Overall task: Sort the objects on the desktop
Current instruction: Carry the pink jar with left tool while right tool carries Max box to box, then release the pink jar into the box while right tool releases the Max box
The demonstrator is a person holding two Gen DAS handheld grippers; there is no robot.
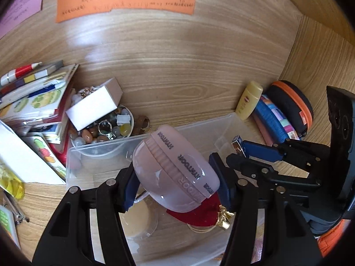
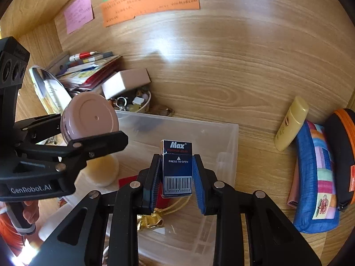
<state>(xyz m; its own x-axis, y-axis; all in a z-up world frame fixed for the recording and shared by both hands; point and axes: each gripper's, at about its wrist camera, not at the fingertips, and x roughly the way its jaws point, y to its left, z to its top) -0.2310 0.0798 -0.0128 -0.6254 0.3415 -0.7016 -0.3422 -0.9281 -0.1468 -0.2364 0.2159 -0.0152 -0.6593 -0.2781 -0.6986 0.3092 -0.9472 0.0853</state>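
My left gripper is shut on a pink round jar and holds it tilted above a clear plastic bin; the jar also shows in the right wrist view. My right gripper is shut on a small dark blue "Max" box, held upright over the same bin; the box's tip shows in the left wrist view. In the bin lie a beige round puff, a red pouch and a gold clip.
A bowl of beads and rings with a white box on it stands behind the bin, beside stacked books. A yellow bottle, a blue patchwork pouch and a black-orange case lie right. Paper notes hang behind.
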